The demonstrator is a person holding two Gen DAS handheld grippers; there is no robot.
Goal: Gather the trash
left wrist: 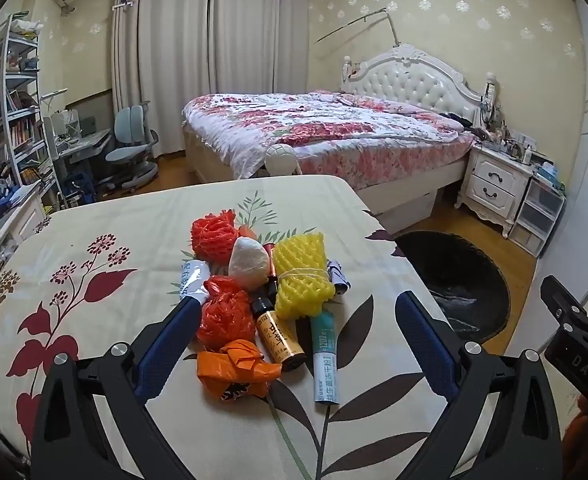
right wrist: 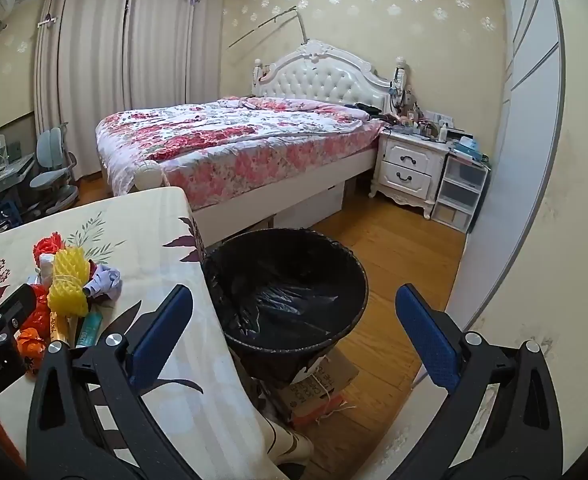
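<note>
Left claw (left wrist: pixel 294 320): wide, empty, nearer
Right claw (right wrist: pixel 294 332): wide, empty, over bin (right wrist: pixel 229 256)
Trash (left wrist: pixel 253 300): piled on table (left wrist: pixel 93 220), just ahead of left claw
Bin: right of table edge

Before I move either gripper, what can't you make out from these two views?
- Bin floor: right wrist view, hidden by black liner.
- Dark bottle: left wrist view, mostly hidden between white wad and yellow foam net.
- Tube print: too small to read.
</note>
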